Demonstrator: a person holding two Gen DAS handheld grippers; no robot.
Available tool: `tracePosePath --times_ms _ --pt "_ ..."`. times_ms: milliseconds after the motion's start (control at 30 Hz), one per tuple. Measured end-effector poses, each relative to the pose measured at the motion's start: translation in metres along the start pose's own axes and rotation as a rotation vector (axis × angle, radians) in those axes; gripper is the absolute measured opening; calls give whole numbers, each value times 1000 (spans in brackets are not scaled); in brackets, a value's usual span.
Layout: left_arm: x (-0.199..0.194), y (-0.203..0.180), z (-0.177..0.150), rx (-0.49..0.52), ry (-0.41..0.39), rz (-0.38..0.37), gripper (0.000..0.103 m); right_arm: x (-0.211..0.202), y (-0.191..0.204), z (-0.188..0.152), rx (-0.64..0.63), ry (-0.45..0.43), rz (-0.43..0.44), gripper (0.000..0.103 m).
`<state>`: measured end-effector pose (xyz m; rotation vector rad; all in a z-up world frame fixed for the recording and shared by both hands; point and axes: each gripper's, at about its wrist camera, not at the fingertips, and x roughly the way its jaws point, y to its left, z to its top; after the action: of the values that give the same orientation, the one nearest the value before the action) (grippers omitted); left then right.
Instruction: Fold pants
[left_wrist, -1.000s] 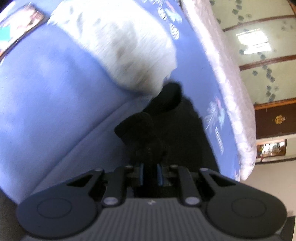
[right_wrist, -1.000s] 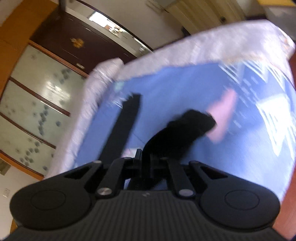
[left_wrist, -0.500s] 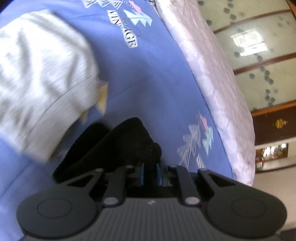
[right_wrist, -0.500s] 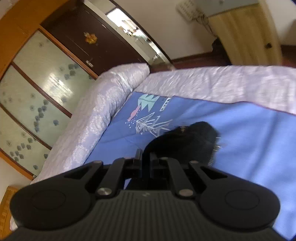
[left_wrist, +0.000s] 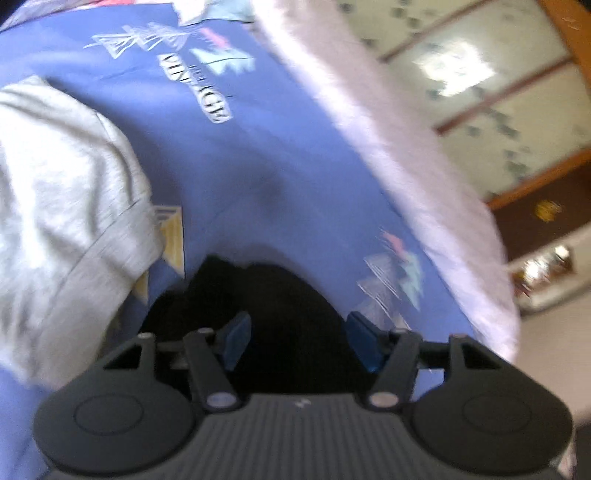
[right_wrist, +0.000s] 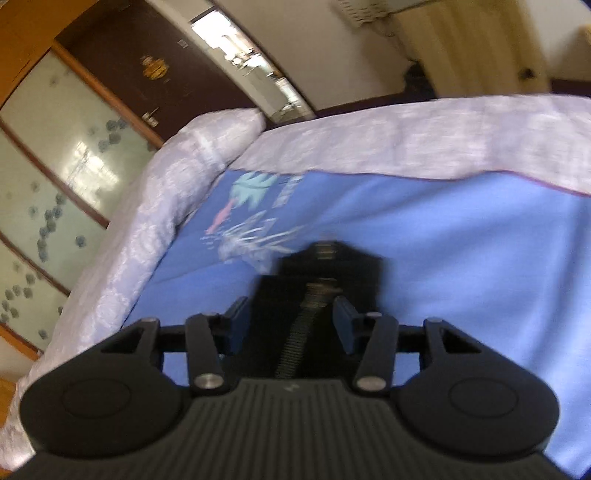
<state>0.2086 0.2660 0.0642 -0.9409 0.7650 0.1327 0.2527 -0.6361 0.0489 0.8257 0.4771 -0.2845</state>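
The black pants (left_wrist: 280, 295) lie on the blue printed bed cover (left_wrist: 280, 155). My left gripper (left_wrist: 301, 332) is open, its blue pads spread to either side of the black cloth just below it. In the right wrist view the pants (right_wrist: 328, 269) show a zip and waistband on the blue cover (right_wrist: 461, 258). My right gripper (right_wrist: 290, 317) is open, jaws apart on either side of the zip. Neither gripper holds the cloth.
A grey sweatshirt (left_wrist: 62, 206) lies left of the pants. A pale quilted bedspread (left_wrist: 417, 162) runs along the bed edge, also in the right wrist view (right_wrist: 147, 229). Wardrobe doors (right_wrist: 55, 155) stand beyond the bed.
Both grippers were shut on the black pants; both have now opened and let go. The pants have come down to lie on the bed cover.
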Motion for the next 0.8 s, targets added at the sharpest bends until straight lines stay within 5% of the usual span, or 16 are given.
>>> tracePosePath --times_ms 133,333,433,800 --pt "-36 16 -51 78 53 -64 81 -18 -41 -6 47 36 -10 53" --pt "-18 58 -108 -49 160 -28 81 -17 -51 -23 67 71 10 53" --pt "0 73 -110 -146 176 -41 81 -7 -40 -25 72 121 58 53" --pt "56 53 -89 -161 118 -48 94 29 -8 -34 -11 136 34 53"
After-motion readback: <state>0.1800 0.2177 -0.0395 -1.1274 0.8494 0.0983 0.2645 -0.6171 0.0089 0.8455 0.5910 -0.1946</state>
